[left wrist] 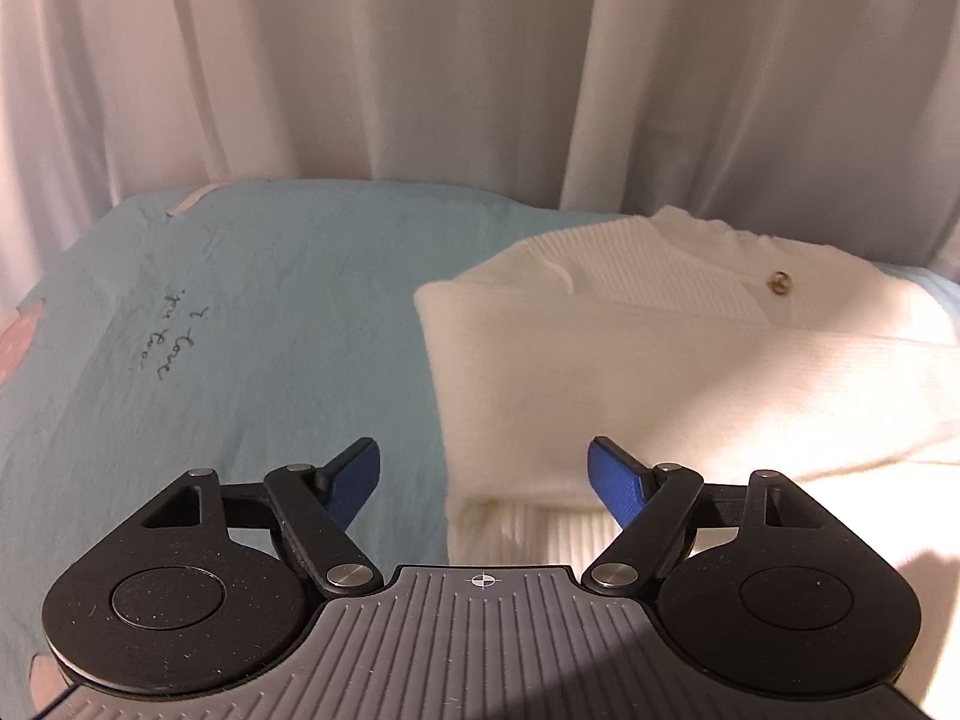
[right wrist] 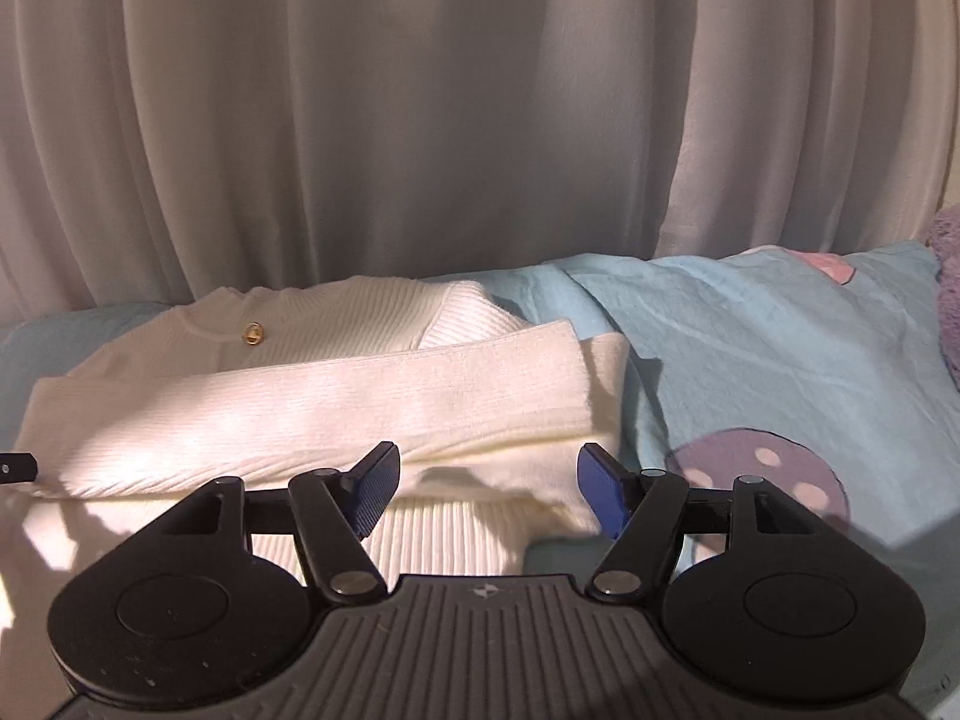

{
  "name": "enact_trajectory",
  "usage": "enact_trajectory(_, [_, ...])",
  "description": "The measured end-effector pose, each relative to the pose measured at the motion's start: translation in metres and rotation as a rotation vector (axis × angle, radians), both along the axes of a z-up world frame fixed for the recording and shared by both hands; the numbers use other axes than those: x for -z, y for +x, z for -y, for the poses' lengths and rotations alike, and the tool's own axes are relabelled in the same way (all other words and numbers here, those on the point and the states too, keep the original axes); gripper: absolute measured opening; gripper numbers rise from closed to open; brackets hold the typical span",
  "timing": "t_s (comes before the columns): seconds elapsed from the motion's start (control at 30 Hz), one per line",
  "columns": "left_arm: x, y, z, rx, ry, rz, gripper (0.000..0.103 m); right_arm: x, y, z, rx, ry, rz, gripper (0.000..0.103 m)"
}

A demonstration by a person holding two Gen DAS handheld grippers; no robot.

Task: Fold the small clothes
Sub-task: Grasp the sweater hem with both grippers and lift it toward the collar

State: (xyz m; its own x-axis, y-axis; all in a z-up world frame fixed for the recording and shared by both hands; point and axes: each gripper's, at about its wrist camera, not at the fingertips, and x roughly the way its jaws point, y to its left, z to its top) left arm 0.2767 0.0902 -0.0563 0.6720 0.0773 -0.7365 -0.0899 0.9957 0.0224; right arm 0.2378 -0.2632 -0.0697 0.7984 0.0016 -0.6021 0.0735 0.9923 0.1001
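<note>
White ribbed knit cardigan [left wrist: 690, 372], folded into a compact bundle, lying on a pale blue printed bed sheet [left wrist: 270, 312], near the pale pleated curtain [left wrist: 480, 60] behind. One garment only, with one small gold button [left wrist: 780, 283] showing near its neckline; same button seen from the right wrist view [right wrist: 253, 333]. One sleeve folded across the front of the bundle [right wrist: 360, 402], ribbed hem band lowest and nearest the cameras. Left gripper [left wrist: 483, 483] above the garment's left edge, blue-padded fingers [left wrist: 618, 483] set wide apart, nothing pinched between them; left pad over bare sheet, right pad over the knit, contact with the cloth not clear. Right gripper [right wrist: 487, 489] over the garment's right lower corner, fingers [right wrist: 375, 489] likewise spread, not clamped on anything, cardigan fabric visible in the gap beneath. Two grippers in all, two blue pads on each. A dark tip of the left tool just visible at the left border of the right wrist view [right wrist: 18, 467], beside the bundle. On the sheet: one line of dark handwritten script [left wrist: 171, 339], pink patches at the left edge, one purple spotted mushroom-shaped print [right wrist: 762, 474] just right of the cardigan. One fuzzy purple item [right wrist: 948, 300] at the far right border, cut off by the frame, identity not clear.
</note>
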Motion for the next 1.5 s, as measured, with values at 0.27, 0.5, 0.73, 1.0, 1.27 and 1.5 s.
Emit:
enact_trajectory(0.27, [-0.01,-0.156,-0.032,0.105,-0.16,-0.124,0.083,-0.005,-0.17,0.04,-0.064,0.3,-0.168,0.064])
enact_trajectory(0.5, [0.005,-0.227,-0.049,0.102,-0.293,-0.291,0.08,0.019,-0.24,0.057,-0.013,0.526,-0.288,0.055])
enact_trajectory(0.73, [0.003,-0.254,-0.059,0.116,-0.335,-0.325,0.053,0.025,-0.264,0.052,-0.064,0.565,-0.339,0.029])
enact_trajectory(1.0, [0.006,-0.259,-0.065,0.127,-0.403,-0.379,0.024,0.033,-0.269,0.052,-0.091,0.64,-0.405,0.008])
enact_trajectory(1.27, [0.001,-0.256,-0.079,0.096,-0.551,-0.337,0.006,0.028,-0.266,0.058,-0.121,0.718,-0.347,0.004])
enact_trajectory(1.5, [-0.036,-0.229,-0.077,0.11,-0.62,-0.156,0.005,0.001,-0.238,0.064,-0.16,0.674,-0.178,0.004])
